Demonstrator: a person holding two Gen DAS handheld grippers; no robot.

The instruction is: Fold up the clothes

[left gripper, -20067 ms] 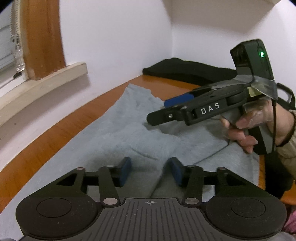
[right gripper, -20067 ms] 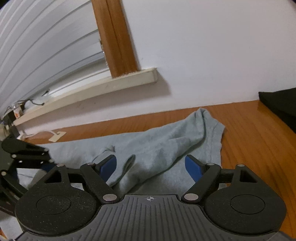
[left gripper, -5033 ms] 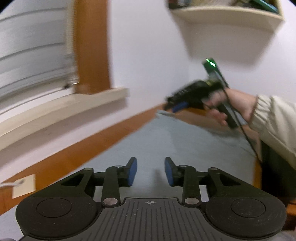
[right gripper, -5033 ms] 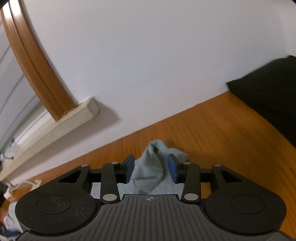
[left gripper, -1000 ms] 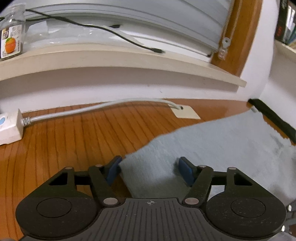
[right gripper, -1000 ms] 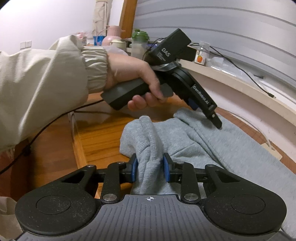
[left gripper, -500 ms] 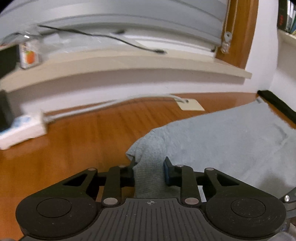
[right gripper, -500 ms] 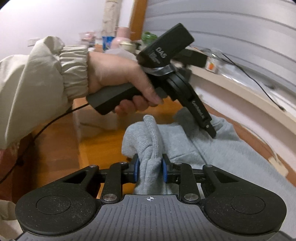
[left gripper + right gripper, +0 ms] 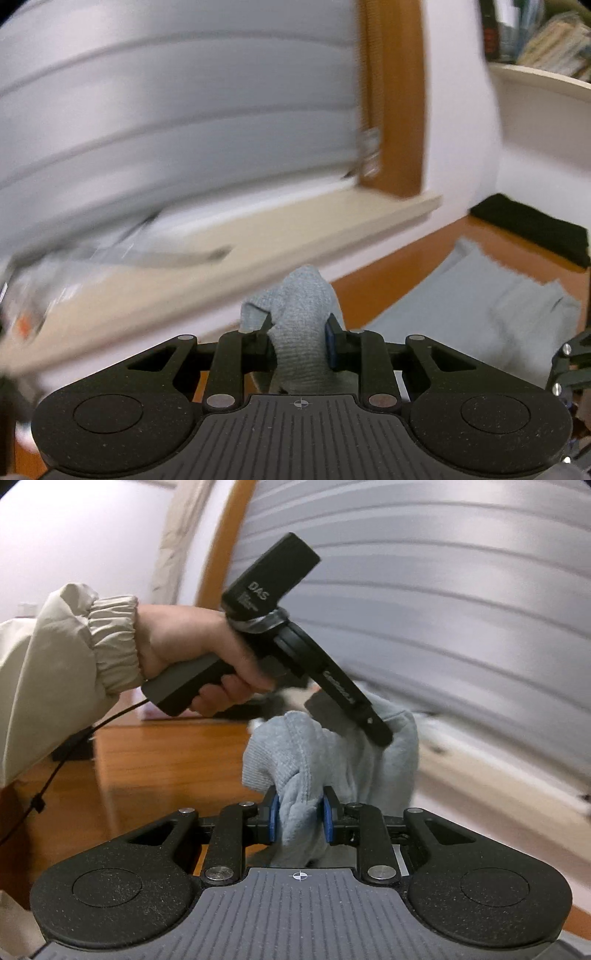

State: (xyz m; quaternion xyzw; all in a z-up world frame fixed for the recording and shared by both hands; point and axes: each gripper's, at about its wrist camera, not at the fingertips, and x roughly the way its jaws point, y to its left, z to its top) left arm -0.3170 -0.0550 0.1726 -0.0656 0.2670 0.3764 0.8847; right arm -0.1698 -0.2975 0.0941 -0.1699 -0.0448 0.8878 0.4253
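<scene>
Your left claw (image 9: pixel 299 341) pinches a bunched corner of the grey garment (image 9: pixel 476 295); its jaws have just been closing, and the cloth now stands up in a hump between the pads. Your right claw (image 9: pixel 299 818) is likewise pressed onto a thick fold of the same garment (image 9: pixel 295 746), blue pads (image 9: pixel 273 818) tight against the knit on both sides.

Only the left wrist view shows where the rest of the cloth lies: it trails away from the pinch and spreads flat over the wooden worktop (image 9: pixel 388 280), toward a black folded item (image 9: pixel 532 225) near the far corner. Beyond stand a pale window sill (image 9: pixel 295 229), blurred blinds (image 9: pixel 177 122), a wooden window frame (image 9: pixel 391 96) and a shelf (image 9: pixel 543 88) with books on the right.

Only the right wrist view shows you at work: your left hand (image 9: pixel 192 646), in a cream sleeve (image 9: pixel 55 672) with a gathered cuff, wraps the black handle and points its claw down and to the right, the tip sunk in a raised peak of the garment. The two pinched points sit near each other, both lifted clear of the worktop, the cloth hanging between them. A thin black cable (image 9: pixel 55 768) drops from the handle past the sleeve.
</scene>
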